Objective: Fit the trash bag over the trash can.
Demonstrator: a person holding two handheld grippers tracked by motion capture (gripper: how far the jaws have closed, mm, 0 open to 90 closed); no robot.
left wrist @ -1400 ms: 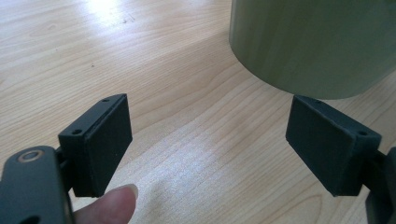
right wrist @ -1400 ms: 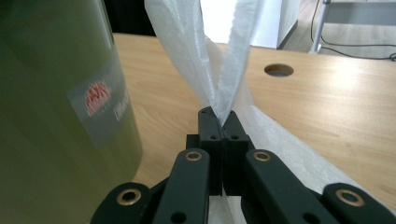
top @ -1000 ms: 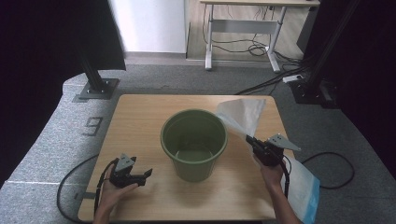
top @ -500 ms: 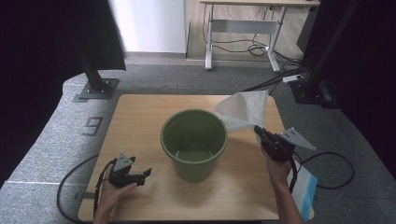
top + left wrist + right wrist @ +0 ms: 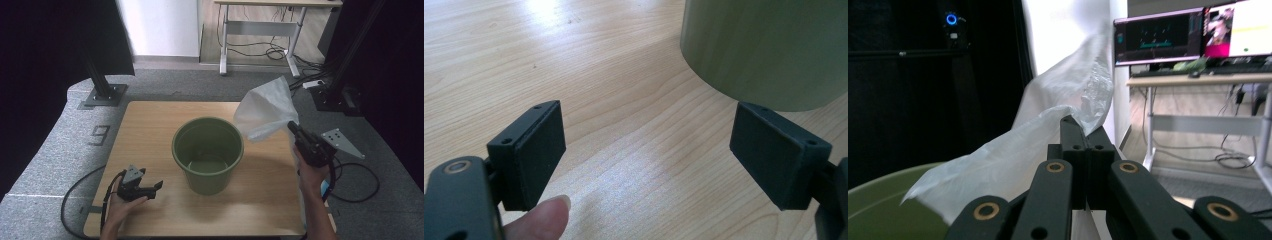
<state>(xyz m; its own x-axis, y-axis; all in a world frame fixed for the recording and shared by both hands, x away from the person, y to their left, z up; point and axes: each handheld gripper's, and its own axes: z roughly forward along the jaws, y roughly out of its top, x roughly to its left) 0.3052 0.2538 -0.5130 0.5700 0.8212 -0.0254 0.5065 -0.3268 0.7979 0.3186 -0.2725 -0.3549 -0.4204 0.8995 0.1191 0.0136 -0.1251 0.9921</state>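
Note:
A green bucket [image 5: 207, 152] stands empty in the middle of the wooden table [image 5: 150, 125]. My right gripper [image 5: 291, 126] is shut on a thin white plastic bag [image 5: 265, 110], held in the air just right of the bucket's rim. In the right gripper view the bag [image 5: 1048, 135] spreads up and left from the closed jaws, with the bucket's rim [image 5: 878, 200] at the lower left. My left gripper [image 5: 159, 185] rests open on the table at the front left. Its jaws [image 5: 649, 160] stand wide apart on bare wood, with the bucket's wall [image 5: 769, 50] just ahead.
A blue and white packet [image 5: 326, 190] lies off the table's right edge by my right forearm. Cables [image 5: 75, 200] trail off the front left and right. A desk frame [image 5: 260, 35] and black stands [image 5: 102, 90] are beyond the table.
My right gripper has lifted and drawn back to the right with the bag, which now hangs higher and fuller beside the bucket. The left gripper has stayed put.

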